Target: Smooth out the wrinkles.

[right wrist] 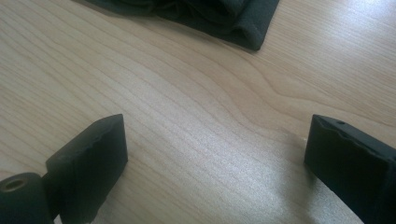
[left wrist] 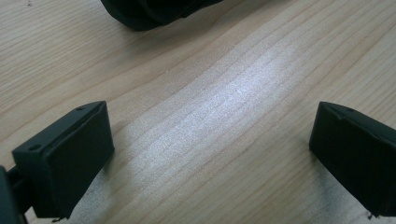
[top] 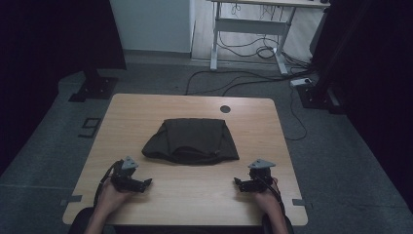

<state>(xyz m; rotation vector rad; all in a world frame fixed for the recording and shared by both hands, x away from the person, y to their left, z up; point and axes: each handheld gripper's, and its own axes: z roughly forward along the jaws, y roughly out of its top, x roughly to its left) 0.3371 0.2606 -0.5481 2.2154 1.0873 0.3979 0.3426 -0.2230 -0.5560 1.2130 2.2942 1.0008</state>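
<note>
Two grippers rest low on the wooden table (top: pixel 195 195), one at the lower left and one at the lower right of the high view, each in a hand that enters from the bottom edge. Left gripper (top: pixel 147 183): jaws spread wide, nothing between them; in the left gripper view only bare wood grain lies between its two black jaws. Right gripper (top: pixel 237 182): same condition, jaws wide apart and empty, bare wood between them in the right gripper view.

Work item: dark garment (top: pixel 191 141), loosely folded or bunched, lying at the centre of the table, above and between the two grippers in the high view. Its near edge is rumpled, with one flat hemmed corner toward the lower right. That corner appears at the top of the right gripper view (right wrist: pixel 243 23); a rounded fold appears at the top of the left gripper view (left wrist: pixel 154 11). Both grippers are apart from the cloth, no contact.

Progress, judged: handling has not begun. The garment looks untouched by either gripper, neither smoothed nor neatly folded. Everything remains: approach, pinch the near edge or corners, then spread or fold.

Also noted: round cable hole (top: pixel 225 108) in the table beyond the garment; cables on the floor (top: pixel 253 78) at upper right.
</note>
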